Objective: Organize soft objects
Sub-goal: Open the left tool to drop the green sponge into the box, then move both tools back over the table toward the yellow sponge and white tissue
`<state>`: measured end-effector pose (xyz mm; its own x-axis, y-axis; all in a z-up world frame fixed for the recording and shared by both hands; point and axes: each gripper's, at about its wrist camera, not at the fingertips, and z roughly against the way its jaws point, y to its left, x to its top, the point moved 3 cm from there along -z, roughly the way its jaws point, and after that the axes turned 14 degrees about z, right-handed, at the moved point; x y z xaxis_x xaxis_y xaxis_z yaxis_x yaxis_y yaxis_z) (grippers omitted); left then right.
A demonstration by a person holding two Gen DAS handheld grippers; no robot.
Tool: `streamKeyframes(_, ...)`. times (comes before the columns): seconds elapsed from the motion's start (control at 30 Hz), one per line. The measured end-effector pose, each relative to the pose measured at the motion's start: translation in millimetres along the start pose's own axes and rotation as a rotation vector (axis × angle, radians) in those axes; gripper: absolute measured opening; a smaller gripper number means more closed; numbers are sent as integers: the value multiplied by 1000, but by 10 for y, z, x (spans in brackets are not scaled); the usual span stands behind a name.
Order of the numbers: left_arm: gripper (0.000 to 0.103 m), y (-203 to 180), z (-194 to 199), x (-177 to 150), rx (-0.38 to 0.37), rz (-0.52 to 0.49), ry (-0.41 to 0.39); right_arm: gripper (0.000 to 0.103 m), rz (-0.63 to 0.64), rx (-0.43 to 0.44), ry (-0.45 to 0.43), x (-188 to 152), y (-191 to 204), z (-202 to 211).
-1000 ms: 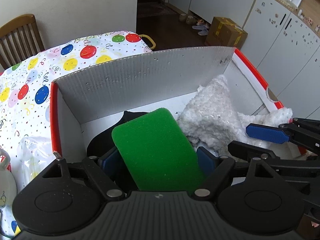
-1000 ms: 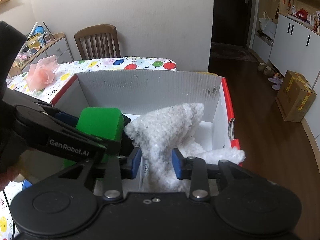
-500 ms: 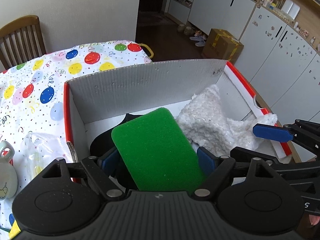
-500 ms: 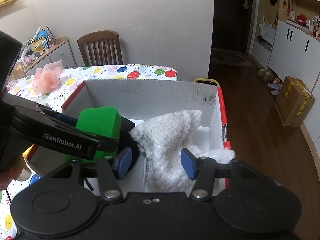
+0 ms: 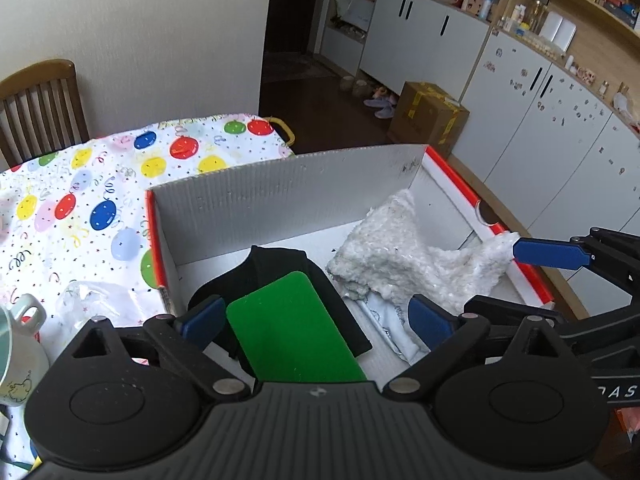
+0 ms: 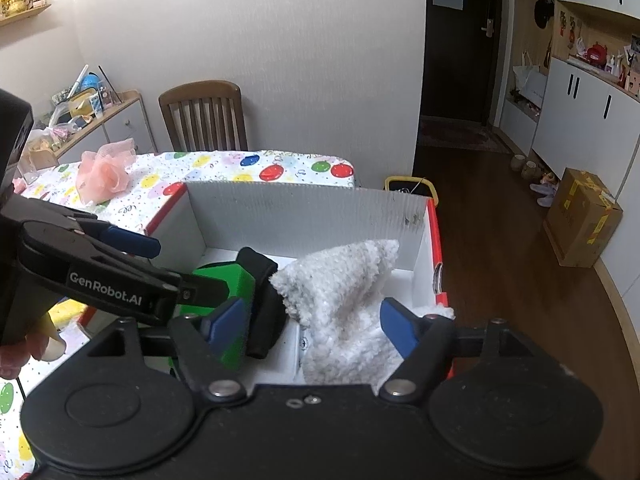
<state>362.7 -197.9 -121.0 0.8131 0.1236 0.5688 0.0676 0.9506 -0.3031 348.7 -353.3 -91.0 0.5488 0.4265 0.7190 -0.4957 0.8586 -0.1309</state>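
A: What do I have between the left fingers?

B: On my left wrist feed the left gripper [image 5: 316, 318] stands wide; its jaws have just been opening. The green sponge [image 5: 292, 332] sits between the 2 blue pads but neither pad presses on it. It leans on a black cloth [image 5: 276, 268] just beyond the fingertips, inside the white box [image 5: 280, 196].

A: And the right?

B: My right gripper [image 6: 310, 326] is also spread, jaws just been opening. The fluffy white cloth [image 6: 344, 284] lies between and beyond the fingers, loose, with no pad squeezing it. 1 corner of it hangs over the red rim on the right-finger side.

A: Anything outside the box?

B: Past the left finger, a balloon-print tablecloth [image 5: 80, 184] and a mug [image 5: 16, 344]; a pink mesh pouf [image 6: 104, 174] farther off.
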Motion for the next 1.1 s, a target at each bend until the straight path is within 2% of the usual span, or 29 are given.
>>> streamKeyframes(0.3,99,147,463,-56,-28,2,-85,87,35,7,-47,106,183,252)
streamKeyframes(0.57,99,424,958,-110,-64,44,-163,97,50,8,-102,275,440,463)
streamKeyframes(0.9,99,881,1561,-225,-60,28,-237,100,43,18,-160,497,946,667)
streamKeyframes(1.1,99,1219,1820,-319,-70,50,-242,102,49,34,-176,609,1327,731)
